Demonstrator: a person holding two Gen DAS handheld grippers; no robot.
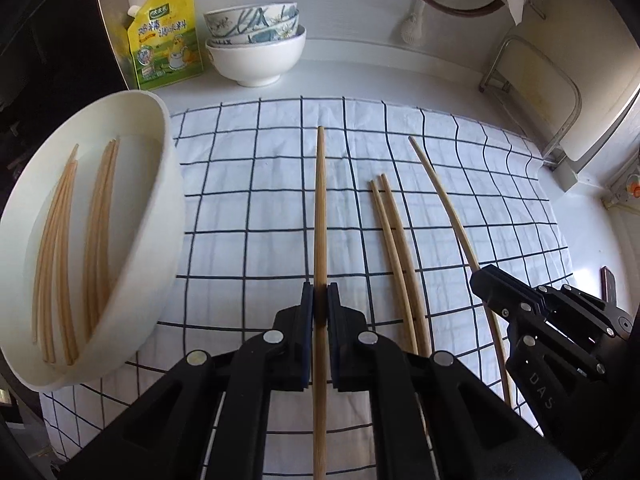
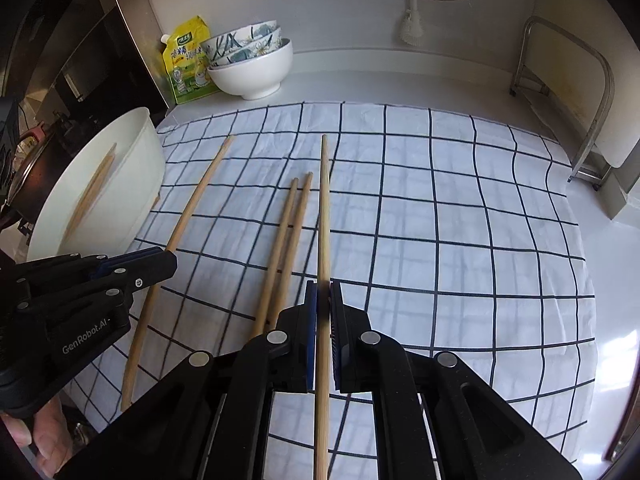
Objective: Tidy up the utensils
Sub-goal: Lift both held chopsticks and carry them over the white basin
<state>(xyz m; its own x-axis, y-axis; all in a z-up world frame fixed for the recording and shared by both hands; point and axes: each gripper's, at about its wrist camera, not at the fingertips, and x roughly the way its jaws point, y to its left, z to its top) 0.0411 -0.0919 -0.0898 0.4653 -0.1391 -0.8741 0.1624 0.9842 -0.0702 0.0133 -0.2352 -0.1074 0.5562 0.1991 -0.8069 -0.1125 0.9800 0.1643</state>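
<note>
**Chopsticks on the Cloth, Tub at the Left**

A checked cloth [image 1: 248, 208] is spread over the counter [image 1: 360, 80]. At its left edge a tub [image 1: 160, 208] is placed, with several chopsticks [image 1: 60, 248] laid inside. On the cloth, a pair of chopsticks [image 2: 288, 232] is laid side by side between two single chopsticks [image 2: 188, 216] [image 2: 325, 208]. Behind the cloth, stacked bowls [image 1: 256, 40] are set, with a pouch [image 1: 168, 40] just to their left.

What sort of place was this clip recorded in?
Most likely a home kitchen counter. Stacked bowls and a yellow seasoning pouch stand against the back wall, a checked cloth covers the white worktop, and a metal rack sits at the right.
</note>
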